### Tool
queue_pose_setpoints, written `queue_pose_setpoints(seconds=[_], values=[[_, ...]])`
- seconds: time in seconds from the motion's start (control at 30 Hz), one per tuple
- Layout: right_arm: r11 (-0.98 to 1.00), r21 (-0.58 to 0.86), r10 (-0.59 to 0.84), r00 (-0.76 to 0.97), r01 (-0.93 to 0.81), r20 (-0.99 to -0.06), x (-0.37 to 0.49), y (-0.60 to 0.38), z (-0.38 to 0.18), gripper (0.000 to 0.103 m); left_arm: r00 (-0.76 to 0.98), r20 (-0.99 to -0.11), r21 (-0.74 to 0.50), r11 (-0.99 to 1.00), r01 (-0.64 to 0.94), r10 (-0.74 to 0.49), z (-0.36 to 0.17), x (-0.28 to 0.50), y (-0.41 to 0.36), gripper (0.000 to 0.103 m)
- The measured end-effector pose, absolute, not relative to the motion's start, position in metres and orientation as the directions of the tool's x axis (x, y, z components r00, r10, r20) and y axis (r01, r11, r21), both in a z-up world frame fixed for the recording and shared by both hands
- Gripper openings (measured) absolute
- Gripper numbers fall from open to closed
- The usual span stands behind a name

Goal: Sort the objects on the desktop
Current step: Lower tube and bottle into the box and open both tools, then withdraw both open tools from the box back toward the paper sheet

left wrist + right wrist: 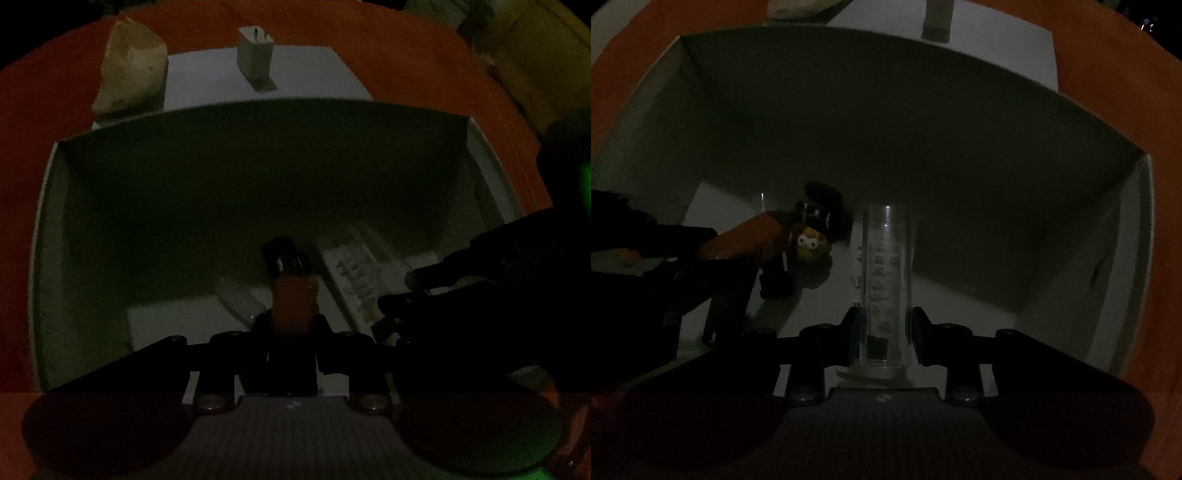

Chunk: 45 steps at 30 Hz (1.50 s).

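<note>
A: Clear measuring cylinder [885, 284], pinched between the right gripper [884, 332] pads near its base, mouth pointing down toward the white box [1071, 288] floor.

B: And on the left?

A: Orange figurine with a dark cap [293, 295], clamped in the left gripper [293, 332], also down inside the box, nearer its left wall.

B: Why both so low?

A: Probably to set them on the floor rather than drop them. Outside, beyond the far rim: charger plug [255, 55] and pale lump [129, 70], unsorted.
</note>
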State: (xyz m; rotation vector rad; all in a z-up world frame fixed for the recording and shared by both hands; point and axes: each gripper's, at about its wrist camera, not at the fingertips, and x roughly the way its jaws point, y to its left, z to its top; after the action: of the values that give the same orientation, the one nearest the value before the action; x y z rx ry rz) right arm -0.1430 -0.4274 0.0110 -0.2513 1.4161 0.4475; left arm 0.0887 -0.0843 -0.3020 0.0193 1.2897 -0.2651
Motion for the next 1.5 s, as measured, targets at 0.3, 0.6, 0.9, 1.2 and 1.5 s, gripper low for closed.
queue_pose_setpoints(seconds=[0.3, 0.6, 0.9, 1.2, 1.5], values=[[0.883, 0.084, 0.129, 0.066, -0.463, -0.989, -0.155, -0.426, 0.002, 0.032, 0.198, -0.969, -0.105, 0.97, 0.219, -0.15, -0.323, 0.081, -0.088, 0.021], [0.879, 0.072, 0.117, 0.065, -0.472, -0.991, -0.162, -0.43, -0.007, 0.032, 0.184, -0.974, -0.094, 0.972, 0.216, -0.135, -0.333, 0.076, -0.088, 0.021], [0.885, 0.083, 0.125, 0.062, -0.457, -0.99, -0.162, -0.435, -0.008, 0.033, 0.171, -0.976, -0.098, 0.972, 0.212, -0.135, -0.339, 0.074, -0.089, 0.021], [0.91, 0.117, 0.156, 0.067, -0.397, -0.986, -0.157, -0.445, 0.011, 0.056, 0.188, -0.967, -0.14, 0.973, 0.186, -0.175, -0.319, 0.077, -0.086, 0.042], [0.917, 0.18, 0.238, 0.126, -0.356, -0.963, -0.138, -0.454, 0.052, 0.056, 0.236, -0.951, -0.169, 0.975, 0.143, -0.2, -0.298, 0.089, -0.075, 0.042]])
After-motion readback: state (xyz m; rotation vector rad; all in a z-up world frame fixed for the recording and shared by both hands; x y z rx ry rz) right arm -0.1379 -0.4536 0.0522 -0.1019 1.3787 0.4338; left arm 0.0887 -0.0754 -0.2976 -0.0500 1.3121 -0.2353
